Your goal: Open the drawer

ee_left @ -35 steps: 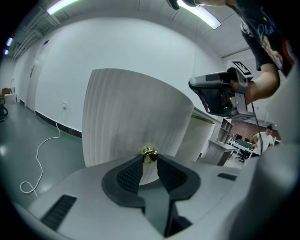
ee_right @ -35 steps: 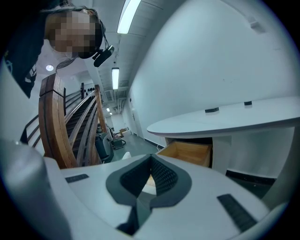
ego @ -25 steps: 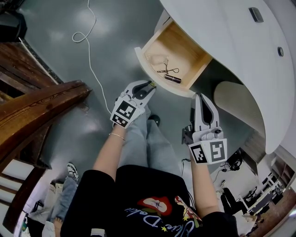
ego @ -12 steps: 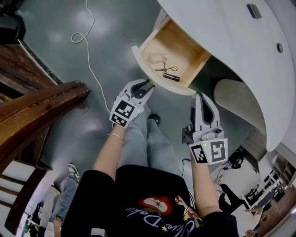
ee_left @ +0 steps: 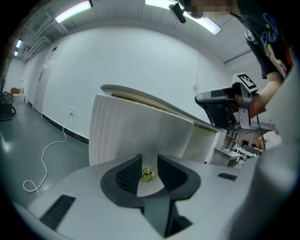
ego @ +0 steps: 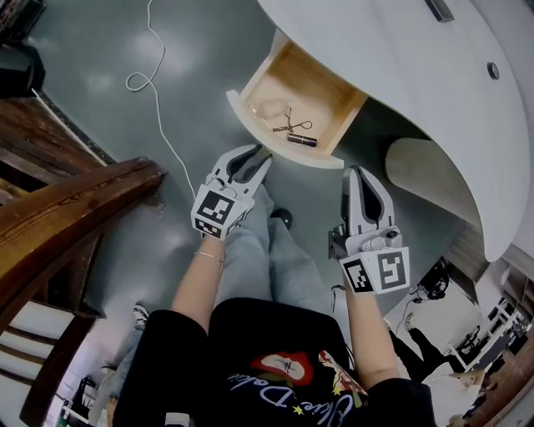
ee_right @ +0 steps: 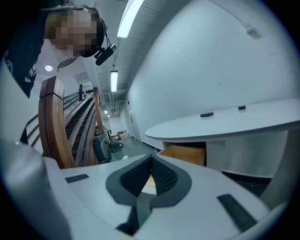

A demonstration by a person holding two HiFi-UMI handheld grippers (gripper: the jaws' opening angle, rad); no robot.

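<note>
The drawer (ego: 299, 93) stands pulled out of the curved white desk (ego: 409, 75), its wooden inside showing. In it lie a small dark tube (ego: 301, 140) and a thin metal tool (ego: 290, 125). My left gripper (ego: 259, 155) is at the drawer's white front. In the left gripper view the ribbed front (ee_left: 136, 133) fills the middle, and its small brass knob (ee_left: 147, 176) sits between the spread jaws of my left gripper (ee_left: 149, 160) with gaps on both sides. My right gripper (ego: 360, 173) hangs below the drawer's right corner, jaws together and holding nothing (ee_right: 150, 158).
A white cable (ego: 158, 117) snakes across the grey floor to the left. A wooden stair rail (ego: 67, 217) runs along the left side. The person's legs (ego: 267, 250) are below the grippers. Small dark fittings (ego: 440, 10) sit on the desk top.
My left gripper has lifted slightly at the drawer front. The head view has shifted, so the drawer shows higher and further left. The right gripper has stayed put.
</note>
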